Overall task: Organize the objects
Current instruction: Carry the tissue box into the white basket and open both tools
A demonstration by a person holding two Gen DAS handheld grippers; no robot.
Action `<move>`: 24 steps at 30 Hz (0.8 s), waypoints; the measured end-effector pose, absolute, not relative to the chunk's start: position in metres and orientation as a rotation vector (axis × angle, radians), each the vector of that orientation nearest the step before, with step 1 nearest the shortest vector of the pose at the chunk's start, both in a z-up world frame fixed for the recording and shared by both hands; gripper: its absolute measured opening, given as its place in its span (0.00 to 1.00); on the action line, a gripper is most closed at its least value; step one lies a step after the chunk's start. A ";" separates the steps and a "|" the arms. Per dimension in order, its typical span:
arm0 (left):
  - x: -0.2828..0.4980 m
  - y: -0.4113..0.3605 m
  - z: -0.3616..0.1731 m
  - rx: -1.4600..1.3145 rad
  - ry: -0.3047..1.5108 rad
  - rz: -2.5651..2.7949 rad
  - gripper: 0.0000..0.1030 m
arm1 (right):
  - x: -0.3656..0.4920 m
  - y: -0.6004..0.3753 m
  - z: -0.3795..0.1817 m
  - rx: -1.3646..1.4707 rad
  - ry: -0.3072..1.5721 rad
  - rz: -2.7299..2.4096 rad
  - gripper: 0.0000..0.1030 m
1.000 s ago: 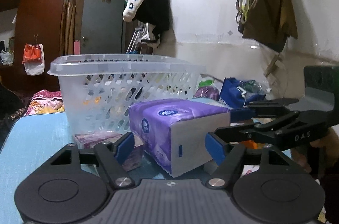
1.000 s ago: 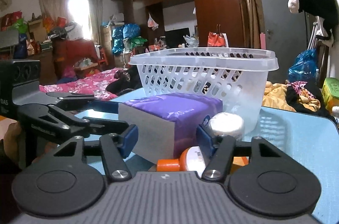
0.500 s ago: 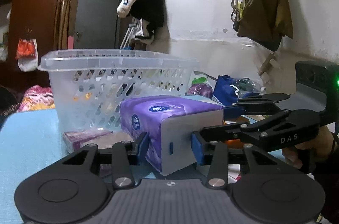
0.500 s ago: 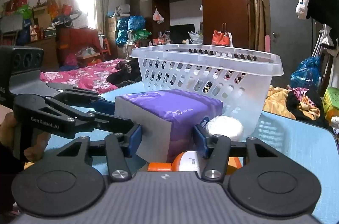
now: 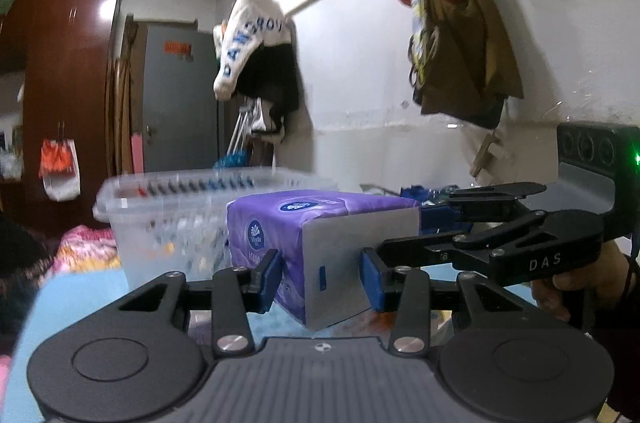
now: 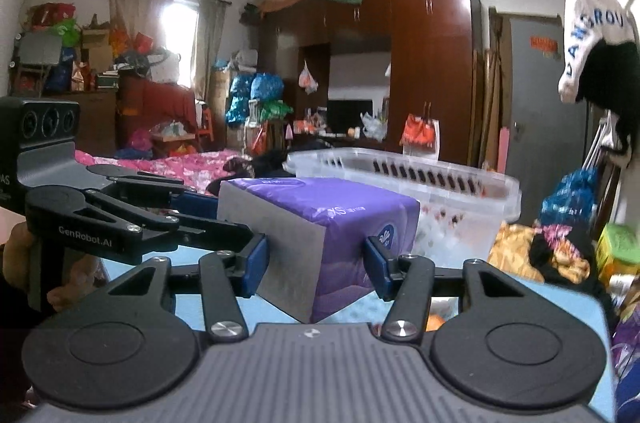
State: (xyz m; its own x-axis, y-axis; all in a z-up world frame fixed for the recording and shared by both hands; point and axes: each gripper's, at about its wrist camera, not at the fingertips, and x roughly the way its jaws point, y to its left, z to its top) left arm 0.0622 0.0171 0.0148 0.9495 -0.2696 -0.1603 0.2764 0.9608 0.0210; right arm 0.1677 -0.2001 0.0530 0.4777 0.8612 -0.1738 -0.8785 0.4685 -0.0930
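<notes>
A purple tissue pack [image 5: 320, 243] with a grey end face is held between both grippers, lifted above the blue table [image 5: 80, 303]. My left gripper [image 5: 320, 279] is shut on one corner of the pack. My right gripper [image 6: 316, 263] is shut on the opposite corner of the pack [image 6: 332, 223]. Each gripper shows in the other's view, the right one [image 5: 500, 247] at the right, the left one [image 6: 120, 219] at the left. A clear plastic basket [image 5: 200, 207] stands just behind the pack; it also shows in the right wrist view [image 6: 440, 191].
Small items lie on the table under the pack, among them something orange [image 6: 434, 321]. Bags [image 5: 452, 35] and clothes [image 5: 256, 63] hang on the white wall. A wardrobe [image 6: 420, 63] and a bed [image 6: 180, 167] stand beyond the table.
Both grippers closed on the tissue pack and lifted it off the table. The basket now sits lower in both views.
</notes>
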 end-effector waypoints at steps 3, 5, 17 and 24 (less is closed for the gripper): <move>0.061 0.013 0.035 0.069 0.122 -0.270 0.45 | 0.173 -0.198 0.071 -0.179 0.078 1.071 0.54; 0.068 0.012 0.051 0.081 0.110 -0.267 0.45 | 0.182 -0.194 0.084 -0.179 0.061 1.065 0.54; 0.154 0.011 0.120 0.158 0.148 -0.201 0.46 | 0.271 -0.154 0.135 -0.188 0.088 1.014 0.54; 0.223 0.024 0.108 0.142 0.235 -0.180 0.46 | 0.320 -0.128 0.117 -0.237 0.169 0.950 0.54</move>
State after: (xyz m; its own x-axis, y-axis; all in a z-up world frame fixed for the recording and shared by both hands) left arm 0.2230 0.0240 0.1082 0.9565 -0.1608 -0.2433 0.1937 0.9739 0.1181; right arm 0.3197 -0.1283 0.1175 0.5718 0.7827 -0.2458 -0.8195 0.5590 -0.1260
